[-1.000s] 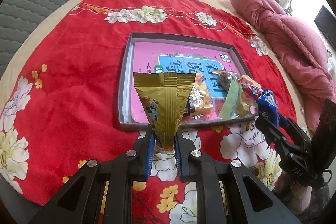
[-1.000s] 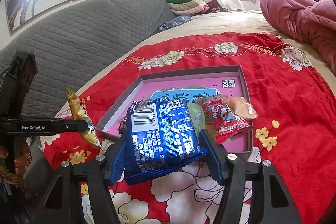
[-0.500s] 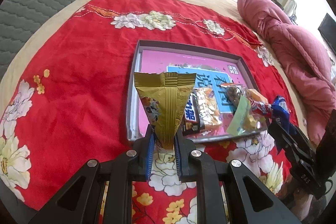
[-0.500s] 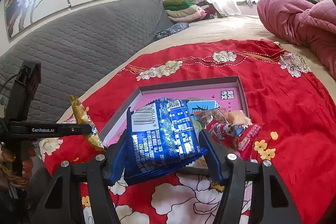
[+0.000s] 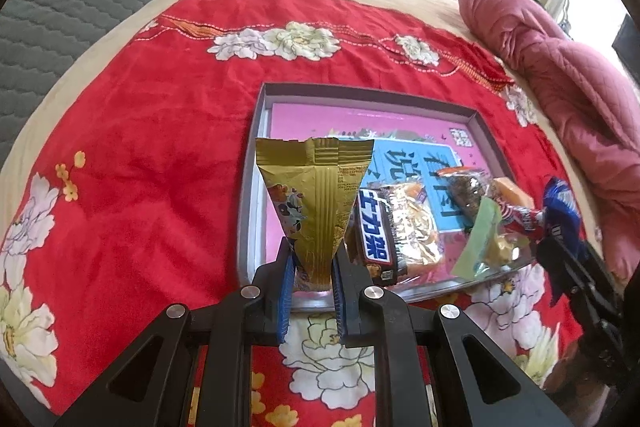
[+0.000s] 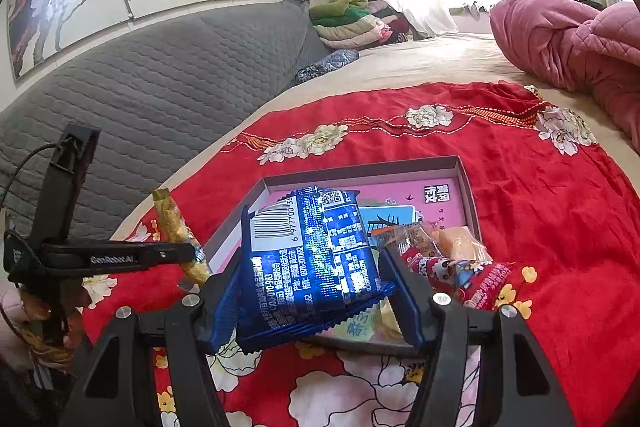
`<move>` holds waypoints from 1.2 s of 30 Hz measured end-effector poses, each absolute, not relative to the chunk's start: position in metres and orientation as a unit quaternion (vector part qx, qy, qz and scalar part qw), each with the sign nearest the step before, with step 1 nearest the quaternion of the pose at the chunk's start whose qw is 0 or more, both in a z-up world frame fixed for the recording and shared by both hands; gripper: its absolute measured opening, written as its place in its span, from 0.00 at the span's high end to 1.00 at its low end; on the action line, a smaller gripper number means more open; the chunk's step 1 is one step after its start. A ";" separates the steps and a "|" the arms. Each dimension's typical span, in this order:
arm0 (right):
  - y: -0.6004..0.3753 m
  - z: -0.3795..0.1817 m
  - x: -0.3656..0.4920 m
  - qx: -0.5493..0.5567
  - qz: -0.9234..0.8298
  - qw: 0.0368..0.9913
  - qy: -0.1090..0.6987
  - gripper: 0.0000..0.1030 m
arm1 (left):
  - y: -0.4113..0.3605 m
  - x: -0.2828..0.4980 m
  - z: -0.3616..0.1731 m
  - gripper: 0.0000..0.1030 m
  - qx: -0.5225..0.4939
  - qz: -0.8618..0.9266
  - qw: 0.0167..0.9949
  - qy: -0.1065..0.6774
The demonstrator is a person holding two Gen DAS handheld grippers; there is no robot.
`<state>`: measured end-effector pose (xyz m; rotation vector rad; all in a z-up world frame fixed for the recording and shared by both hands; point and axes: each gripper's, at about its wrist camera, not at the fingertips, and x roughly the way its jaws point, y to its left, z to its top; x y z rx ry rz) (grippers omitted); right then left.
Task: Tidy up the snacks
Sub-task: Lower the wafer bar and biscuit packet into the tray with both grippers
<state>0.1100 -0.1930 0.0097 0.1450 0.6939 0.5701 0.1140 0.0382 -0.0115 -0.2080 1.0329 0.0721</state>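
Note:
My left gripper point(image 5: 313, 265) is shut on the narrow end of a gold snack packet point(image 5: 316, 203), held upright over the near left corner of a grey box lid point(image 5: 256, 123) lined in pink. Several snacks lie in the lid's near right part, among them a dark chocolate bar point(image 5: 376, 243). My right gripper point(image 6: 310, 281) is shut on a blue snack packet point(image 6: 312, 259) above the lid's point(image 6: 464, 187) near edge. A red packet point(image 6: 468, 275) lies just to its right. The left gripper point(image 6: 188, 253) with the gold packet point(image 6: 176, 231) shows at the left of the right wrist view.
The lid rests on a red flowered cloth point(image 5: 140, 131) spread over a bed. A pink quilt point(image 5: 568, 79) is bunched at the far right. A grey padded headboard point(image 6: 160, 83) runs along the left, with folded clothes point(image 6: 352, 19) behind.
The left gripper has carried the gold packet forward and slightly down, from before the lid's near edge to over its near left corner. The right gripper has stayed nearly still with the blue packet.

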 end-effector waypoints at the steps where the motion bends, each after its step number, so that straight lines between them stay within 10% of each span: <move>1: -0.192 0.009 0.110 0.069 0.274 0.899 0.335 0.37 | 0.037 0.115 -0.014 0.83 -0.094 0.036 0.863 0.495; 36: -0.158 -0.025 0.143 0.023 0.252 0.886 0.387 0.37 | 0.015 0.129 -0.038 0.83 -0.075 0.024 0.852 0.517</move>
